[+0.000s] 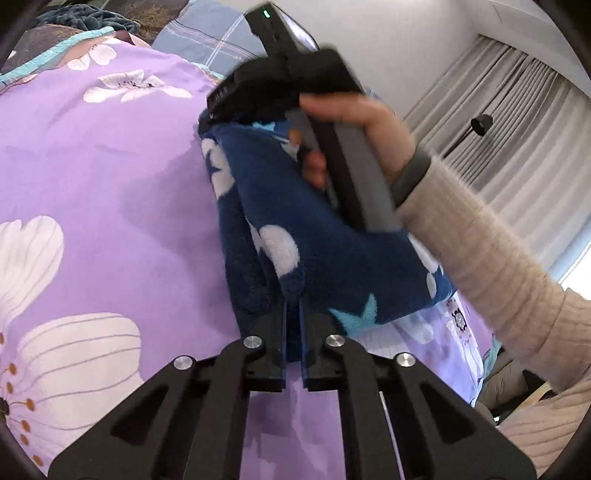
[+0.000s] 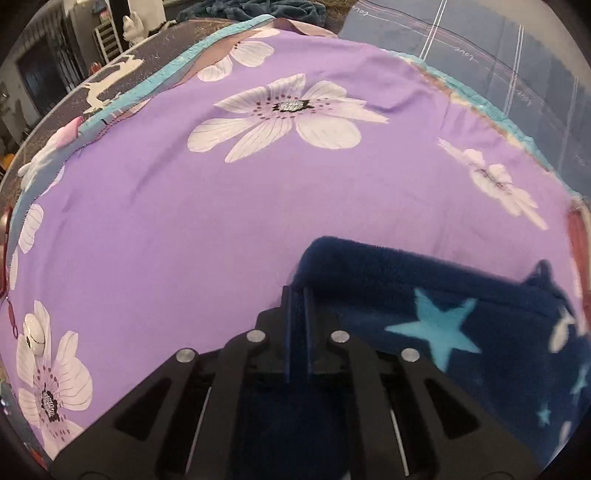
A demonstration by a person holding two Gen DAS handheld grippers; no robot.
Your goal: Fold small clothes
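A navy fleece garment (image 1: 317,258) with white blobs and light-blue stars hangs in the air above a purple floral sheet (image 1: 110,177). My left gripper (image 1: 293,306) is shut on its lower edge. My right gripper (image 2: 297,295) is shut on another edge of the same garment (image 2: 461,325). In the left wrist view the right gripper's body, held by a hand (image 1: 365,125), grips the top of the cloth. The garment is stretched folded between the two grippers.
The purple sheet (image 2: 221,221) with white flowers covers the bed. A dark checked pillow (image 2: 498,55) and a teal blanket (image 2: 258,9) lie at the far end. Grey curtains (image 1: 517,129) hang at the right.
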